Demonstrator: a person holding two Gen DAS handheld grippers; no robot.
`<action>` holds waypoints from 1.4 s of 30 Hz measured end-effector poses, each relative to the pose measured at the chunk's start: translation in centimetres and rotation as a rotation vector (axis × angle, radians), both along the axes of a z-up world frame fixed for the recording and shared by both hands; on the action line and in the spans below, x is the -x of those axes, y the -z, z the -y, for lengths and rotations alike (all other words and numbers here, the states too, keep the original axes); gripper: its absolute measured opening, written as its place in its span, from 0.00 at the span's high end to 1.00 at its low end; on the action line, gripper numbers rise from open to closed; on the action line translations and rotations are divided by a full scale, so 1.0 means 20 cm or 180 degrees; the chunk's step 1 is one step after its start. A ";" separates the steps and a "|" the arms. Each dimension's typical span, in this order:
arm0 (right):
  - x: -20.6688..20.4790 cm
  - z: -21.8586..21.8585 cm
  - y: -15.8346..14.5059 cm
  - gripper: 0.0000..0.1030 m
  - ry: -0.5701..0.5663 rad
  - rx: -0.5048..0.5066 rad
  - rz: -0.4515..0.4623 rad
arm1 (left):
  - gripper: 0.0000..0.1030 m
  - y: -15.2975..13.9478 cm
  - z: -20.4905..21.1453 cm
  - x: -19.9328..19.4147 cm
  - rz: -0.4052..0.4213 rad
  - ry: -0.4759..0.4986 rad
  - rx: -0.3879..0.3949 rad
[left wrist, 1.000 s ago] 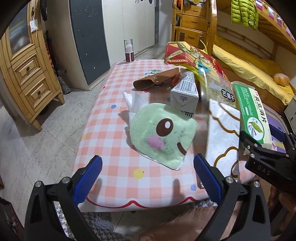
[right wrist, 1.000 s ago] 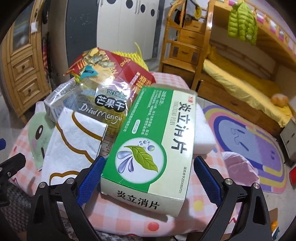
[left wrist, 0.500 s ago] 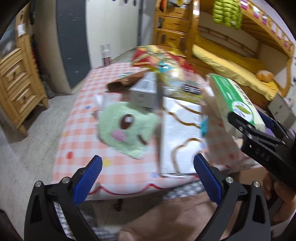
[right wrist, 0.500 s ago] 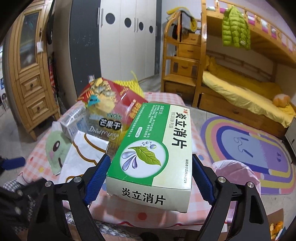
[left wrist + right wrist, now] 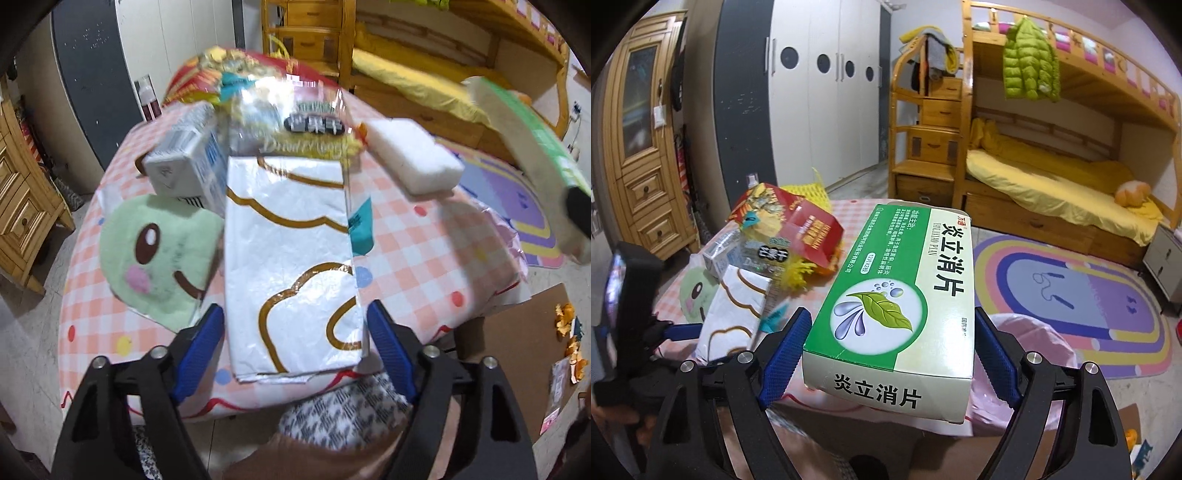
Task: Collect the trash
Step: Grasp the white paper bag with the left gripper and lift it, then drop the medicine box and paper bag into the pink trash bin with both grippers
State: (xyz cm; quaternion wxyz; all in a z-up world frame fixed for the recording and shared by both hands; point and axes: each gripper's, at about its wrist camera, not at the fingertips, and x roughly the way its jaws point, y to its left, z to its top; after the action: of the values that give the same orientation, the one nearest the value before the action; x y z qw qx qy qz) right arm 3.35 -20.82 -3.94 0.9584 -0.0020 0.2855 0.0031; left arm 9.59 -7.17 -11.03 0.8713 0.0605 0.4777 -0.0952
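My right gripper is shut on a green and white medicine box and holds it up above the table; the box also shows at the right of the left wrist view. My left gripper is open, its blue fingers on either side of the near end of a white bread bag with gold outlines, which lies flat on the pink checked table. Behind it lie a grey carton, a dried mango packet and a red snack bag.
A green plush face lies left of the bread bag. A white sponge block lies at the back right. A pink plastic bag hangs at the table's right side. A brown cardboard sheet lies on the floor.
The right gripper has lifted the medicine box higher off the table. The left gripper has moved right and closer, from the plush face to straddle the white bread bag.
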 end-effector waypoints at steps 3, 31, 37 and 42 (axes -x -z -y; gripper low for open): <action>0.02 0.04 0.01 0.18 0.0036 -0.0022 -0.0012 | 0.51 0.01 0.02 0.01 0.0090 0.0015 -0.0054; 0.27 0.64 0.12 0.17 0.0805 -0.0159 -0.0084 | 0.94 -0.26 0.69 0.14 0.0411 0.1228 0.0505; 0.20 0.78 0.25 0.17 0.0955 -0.0176 -0.0295 | 0.94 -0.16 0.96 0.03 0.0258 0.1466 0.0513; 0.12 0.88 0.35 0.17 0.1008 -0.0183 -0.0442 | 0.94 -0.12 1.13 -0.07 0.0169 0.1604 0.0553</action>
State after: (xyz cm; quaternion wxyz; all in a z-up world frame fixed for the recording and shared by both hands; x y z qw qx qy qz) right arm 0.91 -38.34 -11.04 0.9245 0.0707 0.3476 -0.1397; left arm 11.08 -29.76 -8.72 0.8342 0.1050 0.4146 -0.3482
